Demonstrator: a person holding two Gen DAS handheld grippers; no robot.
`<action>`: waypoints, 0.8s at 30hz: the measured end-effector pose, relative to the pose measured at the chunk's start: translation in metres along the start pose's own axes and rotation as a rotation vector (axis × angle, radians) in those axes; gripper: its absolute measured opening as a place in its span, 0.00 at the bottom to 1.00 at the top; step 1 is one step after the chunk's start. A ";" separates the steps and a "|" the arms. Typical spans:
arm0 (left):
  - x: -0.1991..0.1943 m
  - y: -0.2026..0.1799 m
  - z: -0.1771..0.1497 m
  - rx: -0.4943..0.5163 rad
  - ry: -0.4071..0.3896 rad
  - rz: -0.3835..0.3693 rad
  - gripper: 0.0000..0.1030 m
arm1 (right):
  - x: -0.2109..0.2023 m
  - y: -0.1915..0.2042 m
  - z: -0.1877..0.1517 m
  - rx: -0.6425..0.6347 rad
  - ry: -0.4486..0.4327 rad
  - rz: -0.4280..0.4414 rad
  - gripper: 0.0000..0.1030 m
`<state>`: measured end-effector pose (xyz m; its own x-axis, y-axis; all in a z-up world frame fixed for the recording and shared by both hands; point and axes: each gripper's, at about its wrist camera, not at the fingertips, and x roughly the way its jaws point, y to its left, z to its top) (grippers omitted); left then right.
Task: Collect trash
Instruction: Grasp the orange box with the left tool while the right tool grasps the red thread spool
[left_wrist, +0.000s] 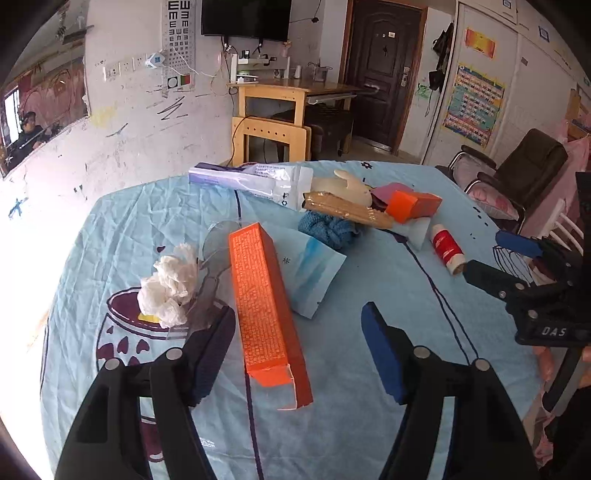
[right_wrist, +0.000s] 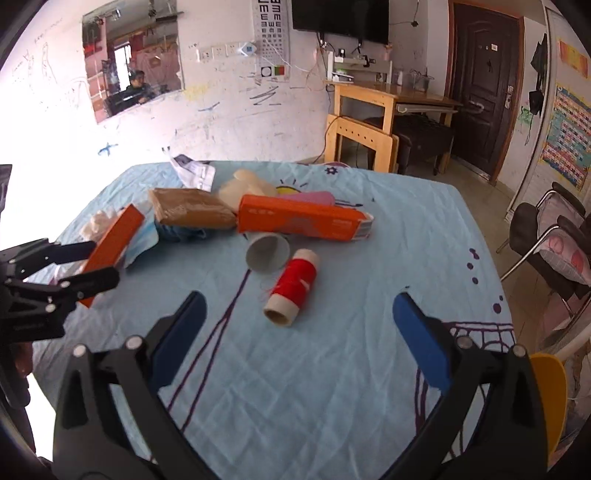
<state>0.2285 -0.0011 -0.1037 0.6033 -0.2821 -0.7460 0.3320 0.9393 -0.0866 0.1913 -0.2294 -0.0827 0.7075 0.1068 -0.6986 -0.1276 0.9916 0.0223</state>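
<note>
Left gripper (left_wrist: 295, 347) is hovering with its jaws apart on either side of the near end of the long orange box (left_wrist: 267, 314), which is lying flat on the blue cloth (left_wrist: 369, 280); the pads are not touching it. Right gripper (right_wrist: 299, 332) is standing wide open and holding nothing, with the red spool (right_wrist: 291, 286) lying on its side just ahead of its pads.

The rest of the trash is sitting farther back on the cloth: a crumpled tissue (left_wrist: 170, 288) beside the box, a light-blue pouch (left_wrist: 314, 269) partly under it, a paper cup (right_wrist: 267, 253) touching the spool, a second orange box (right_wrist: 303, 218), and a brown packet (right_wrist: 188, 212).

Likely faults from here:
- The box's near end is torn open, so a grip there may be crushing the flap rather than holding the box.
- Held by one end, the long box may be tipping and sweeping the tissue or pouch aside.
- The spool is round and may be rolling away if one pad meets it first, nudging the cup.
</note>
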 end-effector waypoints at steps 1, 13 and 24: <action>0.004 0.000 -0.001 0.000 0.010 -0.001 0.60 | 0.005 0.001 0.001 -0.005 0.020 -0.003 0.94; 0.004 0.006 -0.007 -0.020 0.013 -0.012 0.20 | 0.030 0.005 0.008 -0.014 0.167 -0.024 0.20; -0.046 -0.025 0.000 0.025 -0.079 -0.046 0.20 | -0.042 -0.011 -0.005 0.010 0.009 0.014 0.20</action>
<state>0.1923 -0.0113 -0.0672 0.6424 -0.3400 -0.6868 0.3781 0.9202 -0.1018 0.1594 -0.2448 -0.0573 0.6991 0.1204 -0.7048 -0.1310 0.9906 0.0393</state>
